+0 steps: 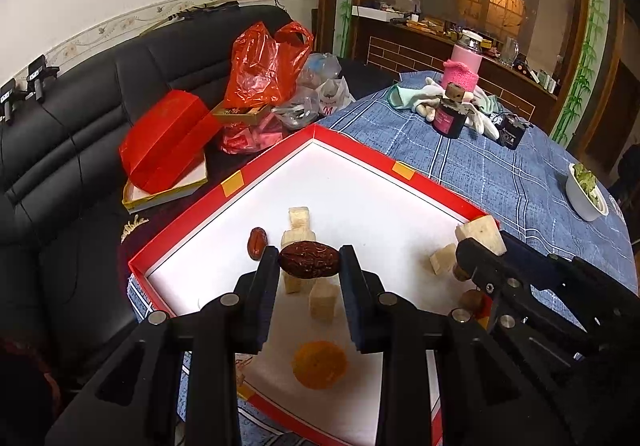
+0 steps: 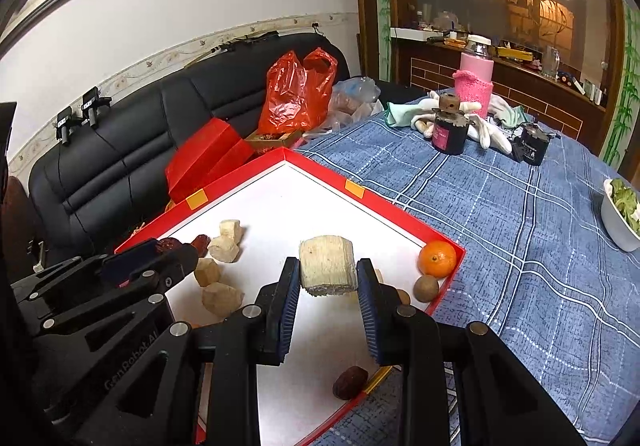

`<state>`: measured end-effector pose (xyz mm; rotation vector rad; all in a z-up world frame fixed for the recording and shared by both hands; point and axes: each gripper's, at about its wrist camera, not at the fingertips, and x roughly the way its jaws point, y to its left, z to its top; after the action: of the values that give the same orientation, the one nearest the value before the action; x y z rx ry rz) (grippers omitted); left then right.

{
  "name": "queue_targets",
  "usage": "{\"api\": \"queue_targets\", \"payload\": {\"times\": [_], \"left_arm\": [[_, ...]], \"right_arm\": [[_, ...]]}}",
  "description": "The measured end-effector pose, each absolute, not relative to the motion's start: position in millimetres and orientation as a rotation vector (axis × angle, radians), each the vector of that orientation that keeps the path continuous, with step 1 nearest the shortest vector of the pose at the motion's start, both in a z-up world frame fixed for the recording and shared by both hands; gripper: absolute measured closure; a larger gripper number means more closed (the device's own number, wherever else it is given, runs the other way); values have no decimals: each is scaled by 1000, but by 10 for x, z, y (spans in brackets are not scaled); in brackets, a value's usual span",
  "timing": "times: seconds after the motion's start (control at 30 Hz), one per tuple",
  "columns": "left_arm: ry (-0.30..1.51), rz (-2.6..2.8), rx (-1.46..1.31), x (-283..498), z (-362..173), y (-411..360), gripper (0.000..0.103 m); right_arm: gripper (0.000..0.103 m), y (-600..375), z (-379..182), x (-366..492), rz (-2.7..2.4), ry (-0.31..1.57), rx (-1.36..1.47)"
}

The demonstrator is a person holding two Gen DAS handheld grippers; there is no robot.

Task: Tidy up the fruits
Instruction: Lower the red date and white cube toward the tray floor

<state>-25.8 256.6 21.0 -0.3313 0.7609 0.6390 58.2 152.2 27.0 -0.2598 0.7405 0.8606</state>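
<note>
**Both grippers loaded over the tray**

Blue checked tablecloth [image 2: 500, 230] carries a red-rimmed tray [image 1: 192, 216] with a white floor; black sofa [image 1: 80, 114] and red plastic bag [image 1: 264, 62] sit behind it, a white bowl of greens [image 2: 618, 220] off to the right.

Our left gripper [image 1: 309, 260] is clamped on a wrinkled red date [image 1: 310, 260], long axis running straight across from pad to pad, held above the tray floor. Just beyond and below it: the pale chunks [image 1: 299, 220] and a second date [image 1: 257, 243]. We judge that cluster side the natural drop zone for dates.

Our right gripper [image 2: 328, 272] is closed on a large pale chunk [image 2: 327, 264], flat end facing the camera. The other pale pieces [image 2: 223, 248] lie to its left, nearer our left gripper, so we'd carry it leftward. Orange [image 2: 437, 258] and a brown round fruit [image 2: 426, 288] sit in the tray's right corner, one more date [image 2: 351, 382] at the near edge.
</note>
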Motion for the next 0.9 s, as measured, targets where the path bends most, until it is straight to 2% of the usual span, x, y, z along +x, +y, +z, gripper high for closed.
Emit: {"api": "queue_targets", "payload": {"times": [0.9], "left_arm": [[773,622,-338,-213,133,2574,75]], "right_arm": [[74,1387,273,600,814,742,-259]]}}
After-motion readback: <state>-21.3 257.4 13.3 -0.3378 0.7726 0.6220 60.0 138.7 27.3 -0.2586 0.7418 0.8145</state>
